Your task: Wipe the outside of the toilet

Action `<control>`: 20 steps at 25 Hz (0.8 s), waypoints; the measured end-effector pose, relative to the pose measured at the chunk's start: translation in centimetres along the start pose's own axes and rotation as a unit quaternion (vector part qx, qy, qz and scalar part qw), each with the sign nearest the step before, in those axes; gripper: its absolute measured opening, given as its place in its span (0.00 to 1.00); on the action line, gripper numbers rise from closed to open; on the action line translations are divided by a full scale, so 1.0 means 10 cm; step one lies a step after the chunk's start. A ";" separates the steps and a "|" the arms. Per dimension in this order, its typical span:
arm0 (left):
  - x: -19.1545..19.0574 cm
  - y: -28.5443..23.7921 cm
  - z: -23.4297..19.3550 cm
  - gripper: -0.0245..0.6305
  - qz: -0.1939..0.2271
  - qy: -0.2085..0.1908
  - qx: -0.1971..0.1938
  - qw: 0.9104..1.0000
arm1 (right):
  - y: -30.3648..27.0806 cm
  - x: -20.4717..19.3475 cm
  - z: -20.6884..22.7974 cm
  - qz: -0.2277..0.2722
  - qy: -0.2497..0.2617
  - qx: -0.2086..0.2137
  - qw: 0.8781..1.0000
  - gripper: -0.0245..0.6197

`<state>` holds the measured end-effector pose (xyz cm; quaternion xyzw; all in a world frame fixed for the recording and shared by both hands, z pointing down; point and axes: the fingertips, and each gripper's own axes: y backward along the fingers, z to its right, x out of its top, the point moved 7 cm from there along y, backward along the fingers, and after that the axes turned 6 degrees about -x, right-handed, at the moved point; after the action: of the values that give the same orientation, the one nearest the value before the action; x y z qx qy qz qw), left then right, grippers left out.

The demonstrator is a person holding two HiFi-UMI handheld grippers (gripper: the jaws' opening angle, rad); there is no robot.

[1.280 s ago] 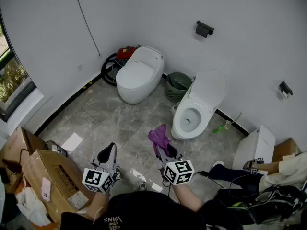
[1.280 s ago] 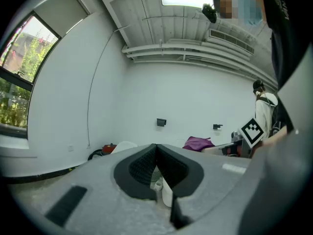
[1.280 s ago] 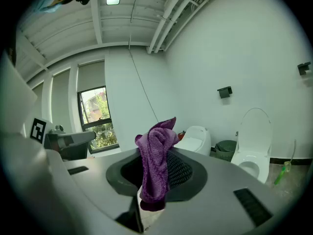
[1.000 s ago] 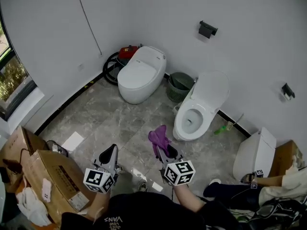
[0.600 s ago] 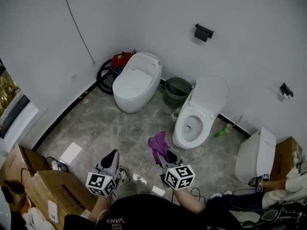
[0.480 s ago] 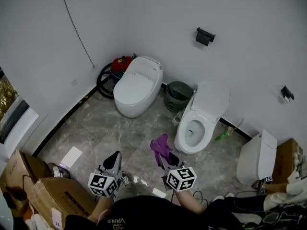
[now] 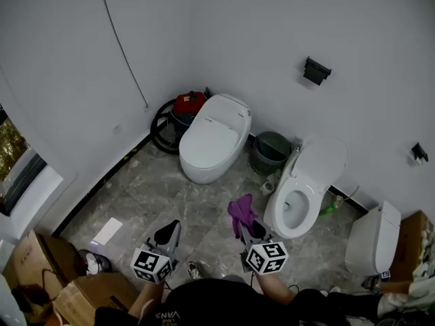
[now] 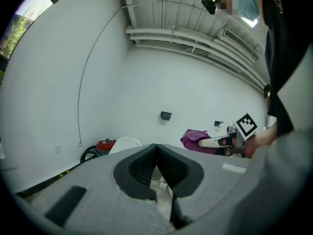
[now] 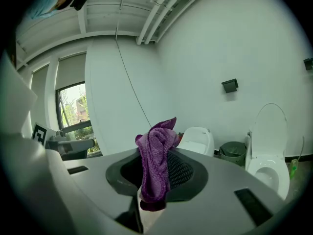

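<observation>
Two white toilets stand against the far wall: one with its lid down and one with lid and seat up. My right gripper is shut on a purple cloth that sticks up from its jaws, just left of the open toilet's bowl and apart from it. The right gripper view shows the cloth draped between the pads, with the closed toilet and the open toilet beyond. My left gripper hangs over the floor, shut and holding nothing, its pads pressed together.
A green mesh bin stands between the toilets. A red machine with a black hose sits in the corner. A green bottle lies by the open toilet. A third white toilet stands right. Cardboard boxes fill the lower left.
The head view has shifted, so the toilets sit further right and lower. The person at the right has slipped almost out of frame. Both grippers keep their pose, cloth still held.
</observation>
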<state>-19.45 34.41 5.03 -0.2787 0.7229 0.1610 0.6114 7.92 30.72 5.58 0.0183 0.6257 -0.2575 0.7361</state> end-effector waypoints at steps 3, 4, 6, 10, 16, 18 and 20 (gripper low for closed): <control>-0.05 -0.01 -0.25 0.04 0.001 0.003 0.003 1.000 | -0.23 0.03 -0.07 -0.005 0.003 -0.002 1.000 0.18; -0.04 -0.05 -0.31 0.04 0.004 0.006 0.006 1.000 | -0.30 0.06 -0.07 -0.008 0.004 -0.002 1.000 0.18; -0.01 -0.11 -0.39 0.04 0.007 0.014 0.011 1.000 | -0.43 0.11 -0.04 -0.014 0.007 -0.001 1.000 0.18; -0.02 -0.20 -0.59 0.04 0.005 0.025 0.028 0.999 | -0.76 0.17 -0.03 -0.019 0.011 0.011 1.000 0.18; 0.00 -0.49 -0.78 0.04 0.010 0.035 0.080 0.996 | -1.29 0.32 0.14 -0.022 0.021 0.057 0.998 0.18; 0.06 -0.64 -0.81 0.04 0.016 0.034 0.098 0.994 | -1.45 0.39 0.23 -0.029 0.025 0.071 0.997 0.18; 0.11 -0.81 -0.83 0.04 0.020 0.032 0.108 0.993 | -1.61 0.46 0.34 -0.033 0.028 0.083 0.996 0.18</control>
<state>-21.28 22.95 6.48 -0.2015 0.7607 0.0859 0.6110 4.90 13.95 6.73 0.0661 0.6225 -0.3318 0.7057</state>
